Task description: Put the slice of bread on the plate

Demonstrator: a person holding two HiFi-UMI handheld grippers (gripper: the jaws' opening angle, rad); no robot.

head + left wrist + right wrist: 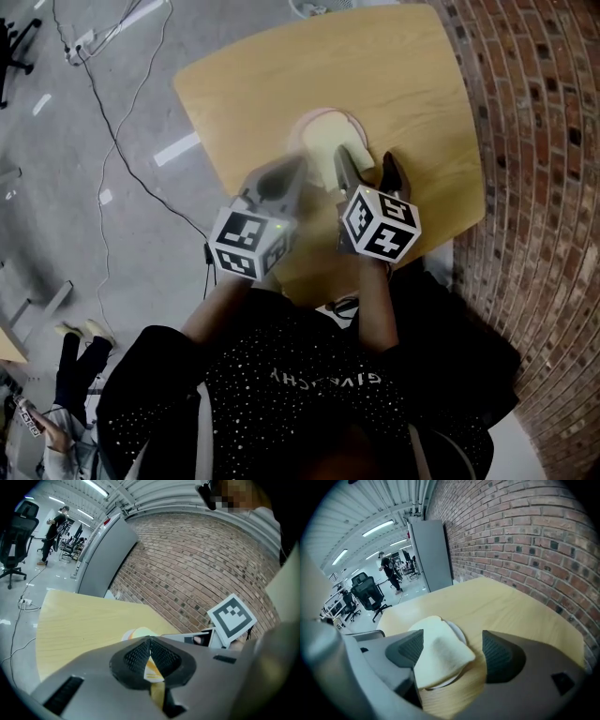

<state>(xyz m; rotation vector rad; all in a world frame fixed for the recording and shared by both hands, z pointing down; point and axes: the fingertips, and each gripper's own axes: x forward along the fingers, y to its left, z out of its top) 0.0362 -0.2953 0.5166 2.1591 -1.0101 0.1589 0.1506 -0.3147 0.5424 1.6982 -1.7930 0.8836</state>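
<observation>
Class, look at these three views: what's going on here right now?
A person is working two hand-held tools over a wooden table. The slice of bread lies on the white plate, overhanging its near rim. The right tool is open, its jaws either side of the slice without clamping it. The left tool is shut and empty, held beside the right one.

The left gripper has its jaws together, the bread just beyond.

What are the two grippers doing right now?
Left gripper: closed, holding nothing.
Right gripper: open; slice of bread lies on the plate between its jaws, not gripped.
</observation>
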